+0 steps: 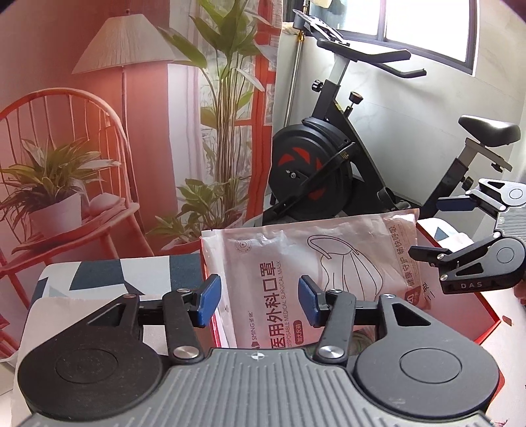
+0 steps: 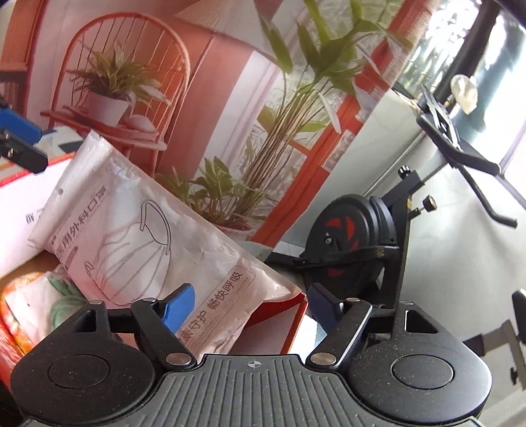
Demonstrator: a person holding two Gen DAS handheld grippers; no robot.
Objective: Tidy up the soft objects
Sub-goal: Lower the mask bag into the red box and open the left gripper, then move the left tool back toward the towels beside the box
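Leaning half out of the red-walled cardboard box (image 2: 282,323): one soft white plastic pack of surgical masks (image 1: 315,262), long axis sloping up over the rim. Left gripper (image 1: 259,300) directly before it, jaws released, pack between them untouched. Right gripper (image 2: 251,310) at its far end, jaws released, empty. Left sits nearer.

A printed backdrop (image 1: 138,131) covers the wall, showing a red chair (image 1: 65,138), a floor lamp (image 1: 123,42) and leafy potted plants (image 1: 223,98). Beside it stands a black exercise bike (image 1: 328,164) with a red-marked flywheel, against a pale wall (image 1: 411,108). Daylight pours through a dark-framed window (image 1: 427,29) above the handlebars.
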